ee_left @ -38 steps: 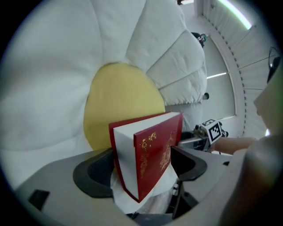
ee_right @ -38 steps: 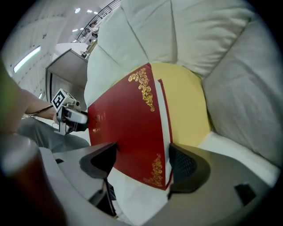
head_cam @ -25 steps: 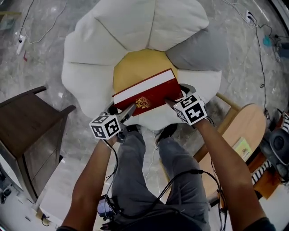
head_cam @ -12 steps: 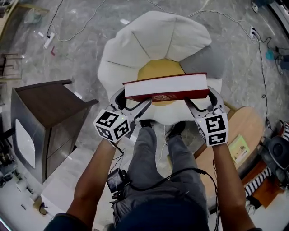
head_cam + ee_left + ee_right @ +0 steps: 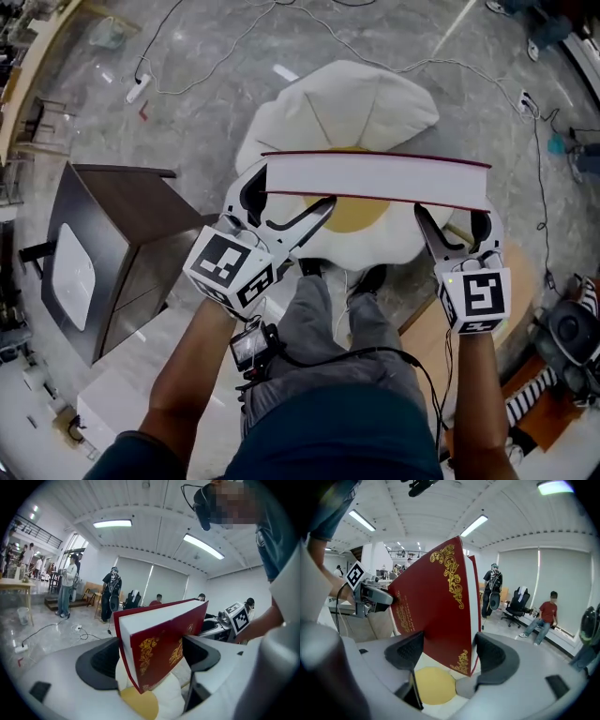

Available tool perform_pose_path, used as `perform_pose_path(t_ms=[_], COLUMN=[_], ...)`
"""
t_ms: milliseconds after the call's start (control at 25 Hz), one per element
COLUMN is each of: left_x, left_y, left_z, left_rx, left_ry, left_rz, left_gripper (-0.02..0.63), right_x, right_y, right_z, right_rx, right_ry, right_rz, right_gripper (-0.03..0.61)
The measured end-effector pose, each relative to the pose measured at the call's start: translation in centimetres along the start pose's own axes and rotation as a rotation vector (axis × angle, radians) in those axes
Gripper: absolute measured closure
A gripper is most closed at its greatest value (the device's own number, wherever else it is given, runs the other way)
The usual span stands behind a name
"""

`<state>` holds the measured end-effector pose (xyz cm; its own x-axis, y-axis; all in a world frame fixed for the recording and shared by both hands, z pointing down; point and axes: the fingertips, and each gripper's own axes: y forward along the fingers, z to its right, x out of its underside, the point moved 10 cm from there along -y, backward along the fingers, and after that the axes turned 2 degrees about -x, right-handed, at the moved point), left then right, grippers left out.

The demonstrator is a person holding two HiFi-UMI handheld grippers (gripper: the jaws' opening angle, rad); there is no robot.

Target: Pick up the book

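Overhead, the head view shows one book (image 5: 375, 178) carried in the air between two grippers, clear of the single flower-shaped cushion (image 5: 347, 94) that lies on the floor below it. The book stands on edge with its white page block turned up toward the camera and a red cover along each side. Its long axis runs crosswise in front of the person, from the left gripper (image 5: 292, 187) at one end to the right gripper (image 5: 453, 211) at the other, so neither hand is nearer: each has its own end. In the left gripper view the book (image 5: 159, 644) sits between the two dark pads, which press on its covers from either side, with the yellow centre (image 5: 145, 705) of the cushion visible beneath. The right gripper view gives the mirror case: the book (image 5: 436, 616), gold ornament on its red cover, is clamped between that gripper's narrowly parted jaws above the same yellow centre (image 5: 433, 684). Each gripper is thus closed onto the book and holds nothing else. Judged from this arrangement, the pick-up appears largely accomplished; any further lift turns on both ends rising together, since the long axis spans the two grips and an uneven rise would tilt the book. One dark wooden cabinet (image 5: 112, 234) stands to the person's left, well apart.
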<state>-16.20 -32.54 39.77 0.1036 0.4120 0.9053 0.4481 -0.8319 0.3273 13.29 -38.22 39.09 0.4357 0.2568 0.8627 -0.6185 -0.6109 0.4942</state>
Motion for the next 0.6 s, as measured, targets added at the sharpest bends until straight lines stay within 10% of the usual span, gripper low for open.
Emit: perform_pose_path(t_ms=[600], left_x=[-13.0], left_y=[-6.0], left_z=[3.1], left_rx=[-0.039], left_ry=[0.285], left_rz=[0.150], left_gripper=[0.207], right_x=[-12.0], right_y=[-5.9], right_z=[-0.5], right_rx=[0.087], right_ry=[-0.065], right_rz=[0.182], right_gripper=[0.221])
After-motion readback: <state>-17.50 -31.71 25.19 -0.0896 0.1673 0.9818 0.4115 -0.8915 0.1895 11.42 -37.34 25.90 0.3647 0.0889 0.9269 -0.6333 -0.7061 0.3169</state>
